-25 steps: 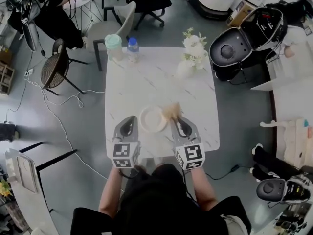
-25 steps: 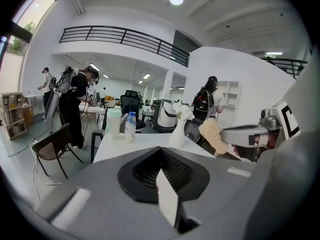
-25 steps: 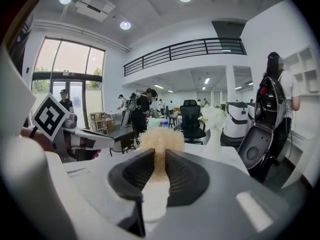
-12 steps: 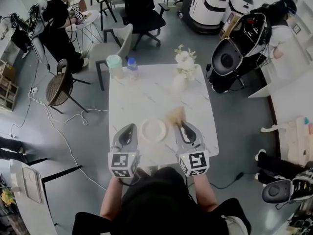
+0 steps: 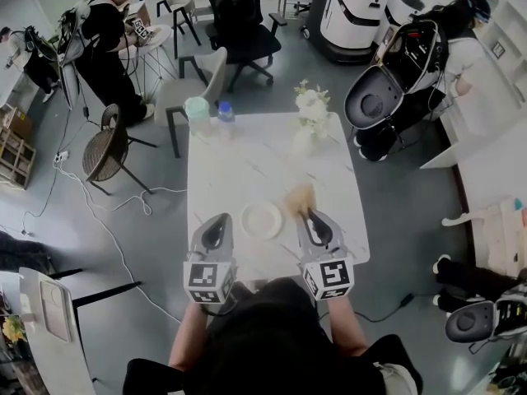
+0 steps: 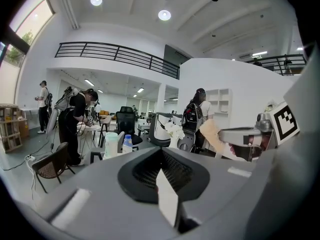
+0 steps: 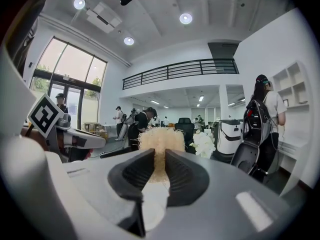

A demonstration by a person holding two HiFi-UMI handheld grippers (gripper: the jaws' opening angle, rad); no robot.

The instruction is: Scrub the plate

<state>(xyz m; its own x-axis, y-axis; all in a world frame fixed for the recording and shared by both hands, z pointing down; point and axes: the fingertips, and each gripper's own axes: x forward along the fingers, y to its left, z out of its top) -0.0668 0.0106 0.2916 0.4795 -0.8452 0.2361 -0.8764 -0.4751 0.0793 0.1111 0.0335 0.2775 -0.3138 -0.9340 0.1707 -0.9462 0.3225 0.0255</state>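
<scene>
A round white plate (image 5: 262, 220) lies on the white marble table (image 5: 247, 159) near its front edge, between my two grippers. My right gripper (image 5: 306, 215) is shut on a tan fibrous scrubber (image 5: 300, 197), which sticks out ahead of the jaws, just right of the plate's far rim; whether it touches the plate I cannot tell. In the right gripper view the scrubber (image 7: 161, 144) is pinched between the dark pads of that gripper (image 7: 159, 166). My left gripper (image 5: 216, 223) sits left of the plate, shut and holding nothing, as the left gripper view shows (image 6: 162, 156).
At the table's far edge stand a mint cup (image 5: 197, 108), a water bottle (image 5: 226, 113) and a vase of white flowers (image 5: 311, 105). A grey chair (image 5: 202, 76) and a wicker chair (image 5: 105, 144) stand beyond. A cable (image 5: 115, 220) runs over the floor at left.
The head view has drawn back and shows more of the room. Both grippers keep their places beside the plate, the scrubber still in the right one.
</scene>
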